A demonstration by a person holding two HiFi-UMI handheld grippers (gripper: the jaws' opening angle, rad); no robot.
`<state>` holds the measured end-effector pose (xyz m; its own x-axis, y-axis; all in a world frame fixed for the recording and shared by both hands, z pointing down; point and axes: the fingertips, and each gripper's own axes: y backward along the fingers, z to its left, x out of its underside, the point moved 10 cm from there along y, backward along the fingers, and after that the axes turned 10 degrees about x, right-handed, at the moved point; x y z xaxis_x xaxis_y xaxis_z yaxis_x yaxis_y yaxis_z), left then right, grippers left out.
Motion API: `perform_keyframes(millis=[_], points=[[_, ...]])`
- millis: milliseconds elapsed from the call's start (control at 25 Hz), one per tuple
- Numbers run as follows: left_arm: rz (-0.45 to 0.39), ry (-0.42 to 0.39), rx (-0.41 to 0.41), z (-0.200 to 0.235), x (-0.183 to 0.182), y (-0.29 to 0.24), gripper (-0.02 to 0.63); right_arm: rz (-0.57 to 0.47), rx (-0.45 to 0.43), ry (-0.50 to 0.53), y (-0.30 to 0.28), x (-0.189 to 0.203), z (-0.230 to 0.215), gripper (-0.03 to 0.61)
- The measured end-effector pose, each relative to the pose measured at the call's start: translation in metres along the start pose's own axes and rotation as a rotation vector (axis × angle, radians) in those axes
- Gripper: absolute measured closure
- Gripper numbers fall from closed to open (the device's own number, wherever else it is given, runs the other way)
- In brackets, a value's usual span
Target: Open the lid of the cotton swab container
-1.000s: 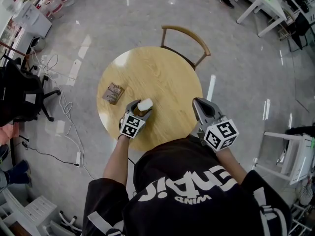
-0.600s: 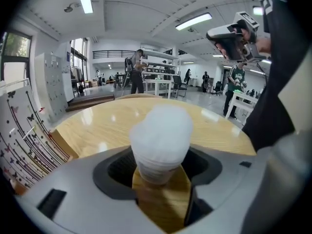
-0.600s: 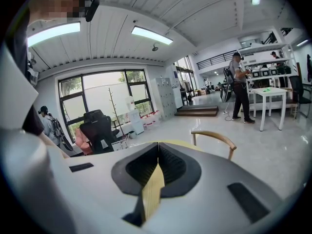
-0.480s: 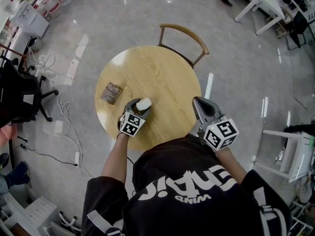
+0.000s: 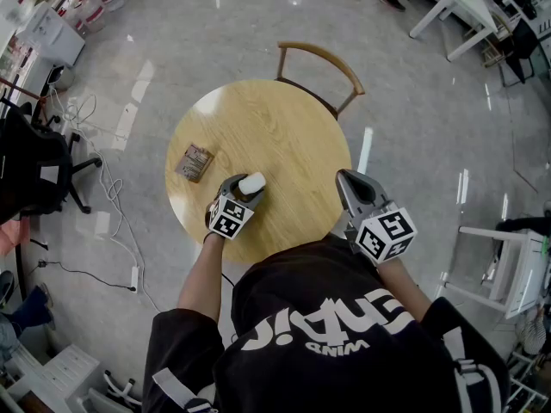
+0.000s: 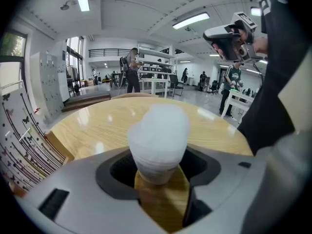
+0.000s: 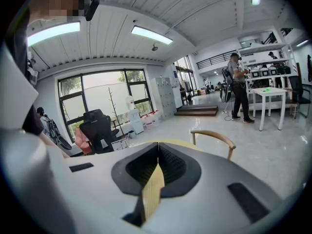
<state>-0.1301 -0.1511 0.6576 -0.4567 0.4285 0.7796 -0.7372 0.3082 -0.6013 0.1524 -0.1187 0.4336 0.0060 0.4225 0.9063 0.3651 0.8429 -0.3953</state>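
Note:
The cotton swab container (image 5: pixel 252 183) is a small tub with a frosted white lid, standing upright near the front of the round wooden table (image 5: pixel 275 114). My left gripper (image 5: pixel 246 190) reaches round it, one jaw on each side. In the left gripper view the container (image 6: pixel 158 135) stands between the dark pads (image 6: pixel 117 167) with a gap on each side; the jaws of my left gripper (image 6: pixel 161 161) are closing. My right gripper (image 5: pixel 349 181) hovers over the table's right front edge, shut and empty; in its own view the right gripper (image 7: pixel 158 147) shows both jaws meeting.
A small brown patterned packet (image 5: pixel 196 163) lies on the table's left side. A wooden chair (image 5: pixel 320 58) stands behind the table. An office chair (image 5: pixel 39 166) and cables are on the floor at left; white tables (image 5: pixel 456 7) stand far right.
Both grippers have stayed in place. The view has shifted very slightly; the container still stands between the left jaws.

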Motion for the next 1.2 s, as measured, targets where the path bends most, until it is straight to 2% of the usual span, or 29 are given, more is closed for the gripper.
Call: perform_keyframes(millis=[720, 1200], points=[[-0.044, 0.018, -0.026, -0.003, -0.004, 0.008, 0.357, -0.004, -0.015, 0.01, -0.001, -0.001, 0.003, 0.577], [-0.106, 0.013, -0.001, -0.019, -0.042, 0.033, 0.357, -0.008, -0.035, 0.021, -0.001, 0.0, 0.004, 0.577]])
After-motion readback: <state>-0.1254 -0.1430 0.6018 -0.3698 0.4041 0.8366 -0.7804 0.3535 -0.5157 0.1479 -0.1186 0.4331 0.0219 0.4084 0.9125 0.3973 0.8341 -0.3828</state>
